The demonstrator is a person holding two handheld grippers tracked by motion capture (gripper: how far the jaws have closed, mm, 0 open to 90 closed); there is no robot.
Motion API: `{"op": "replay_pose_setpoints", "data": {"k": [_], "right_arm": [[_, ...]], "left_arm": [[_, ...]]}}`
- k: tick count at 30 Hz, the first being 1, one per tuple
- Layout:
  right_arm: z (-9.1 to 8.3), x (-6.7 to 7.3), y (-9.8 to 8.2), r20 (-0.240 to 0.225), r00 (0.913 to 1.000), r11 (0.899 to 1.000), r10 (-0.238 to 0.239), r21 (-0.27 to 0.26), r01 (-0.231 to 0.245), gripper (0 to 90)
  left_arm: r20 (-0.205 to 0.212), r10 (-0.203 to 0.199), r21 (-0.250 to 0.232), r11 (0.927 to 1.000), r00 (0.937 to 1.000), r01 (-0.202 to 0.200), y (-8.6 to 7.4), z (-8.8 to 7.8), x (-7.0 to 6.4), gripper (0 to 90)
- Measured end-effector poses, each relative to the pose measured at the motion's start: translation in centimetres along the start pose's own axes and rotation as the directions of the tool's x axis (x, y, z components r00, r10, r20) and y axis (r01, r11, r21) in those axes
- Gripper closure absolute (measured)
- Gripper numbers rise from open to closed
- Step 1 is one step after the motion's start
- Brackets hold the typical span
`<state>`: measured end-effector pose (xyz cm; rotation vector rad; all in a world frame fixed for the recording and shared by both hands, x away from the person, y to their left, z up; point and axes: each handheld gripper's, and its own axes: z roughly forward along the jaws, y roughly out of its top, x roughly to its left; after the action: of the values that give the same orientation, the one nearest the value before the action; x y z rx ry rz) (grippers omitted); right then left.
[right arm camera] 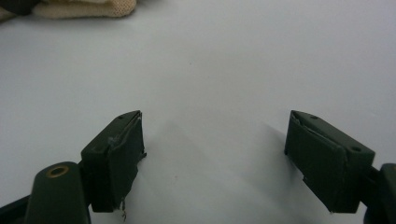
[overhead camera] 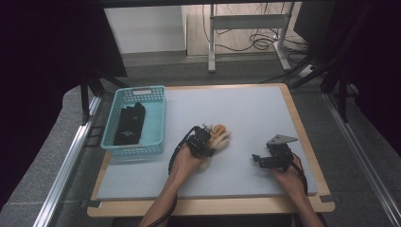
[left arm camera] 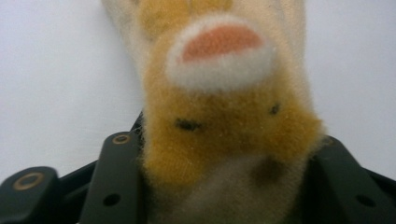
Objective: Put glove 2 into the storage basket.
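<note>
1. A turquoise plastic basket with lattice walls sits at the left of the tabletop, its long side running away from the person.
2. Inside the basket lies 1 dark bundle, a black fabric item that looks like gloves; its folds merge into one dark mass, so the exact kind of item is hard to tell.
3. A fuzzy plush toy, tan and cream with orange-brown fur, lies on the grey mat near the middle of the tabletop, just right of the basket.
4. The left gripper is clamped around the plush toy; in the left gripper view the 2 black jaws press into the fur from both sides, with the toy bulging between them.
5. That close view shows a white patch with a pinkish-orange centre and small dark marks on the fur, but the toy's top and lower part are cut off, so what animal it is cannot be told.
6. The right gripper rests low over the mat, well apart from the toy, with its jaws spread wide and bare mat between them.
7. In the right gripper view, a cream edge of the toy is cut off at the top left corner.
</note>
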<state>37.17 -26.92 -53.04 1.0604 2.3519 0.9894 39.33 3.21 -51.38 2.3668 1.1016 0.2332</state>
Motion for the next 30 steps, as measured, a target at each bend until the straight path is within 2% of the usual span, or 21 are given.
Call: {"op": "replay_pose_setpoints", "data": {"k": [9,14,23,30], "right_arm": [[0.0,0.0,0.0,0.0,1.0,1.0,0.0,0.0,0.0,19.3],[0.0,0.0,0.0,-0.001,1.0,1.0,0.003,0.001,-0.003,19.4],[0.0,0.0,0.0,-0.002,1.0,1.0,0.002,-0.001,-0.002,19.4],[0.0,0.0,0.0,-0.002,1.0,1.0,0.001,-0.001,-0.001,19.3]], "left_arm": [[0.015,-0.001,-0.015,0.9999,0.9999,0.001,0.3,-0.8,0.1,55.6],[0.006,-0.012,-0.042,0.999,0.9999,0.012,0.6,-2.3,0.8,55.5],[-0.028,-0.063,-0.076,0.9953,0.9976,0.061,1.4,-6.1,3.1,55.2],[-0.08,-0.092,-0.083,0.9929,0.9926,0.085,1.7,-8.6,5.3,54.9]]}}
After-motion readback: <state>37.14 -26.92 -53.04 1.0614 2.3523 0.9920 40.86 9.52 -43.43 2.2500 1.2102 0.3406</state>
